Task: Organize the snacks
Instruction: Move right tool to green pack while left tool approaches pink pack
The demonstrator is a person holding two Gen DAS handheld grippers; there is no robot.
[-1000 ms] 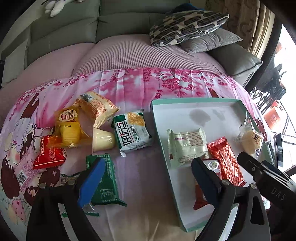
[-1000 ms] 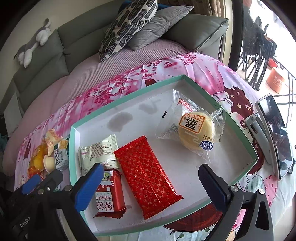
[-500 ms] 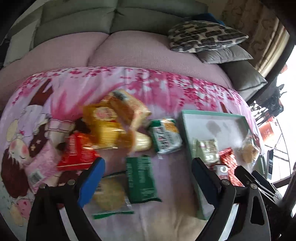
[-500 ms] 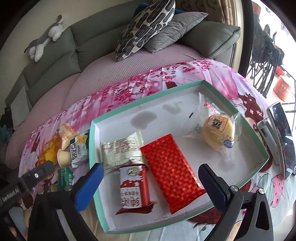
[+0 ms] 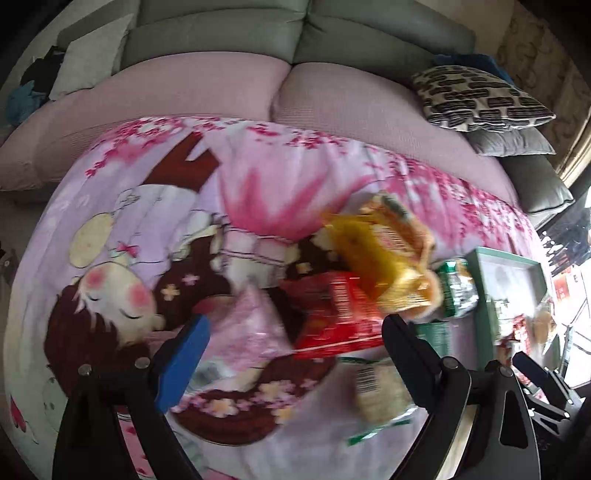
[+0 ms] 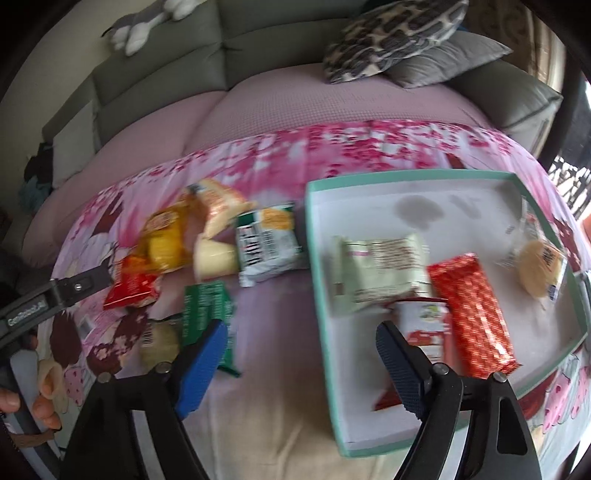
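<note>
Left wrist view — left hand-held gripper (image 5: 295, 334) spread apart, red snack packet (image 5: 338, 317) between its fingers, untouched.

— What is lying on the sofa (image 6: 155, 88)?
— A spotted pillow (image 6: 391, 40) is leaning on a gray pillow (image 6: 447, 59). A toy cat (image 6: 144, 26) is sitting up top. A pink blanket (image 5: 155, 229) is covering the seat.

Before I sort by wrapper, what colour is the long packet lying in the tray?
Red with a fine gold lattice pattern, the long packet shows best in the right wrist view.
</note>
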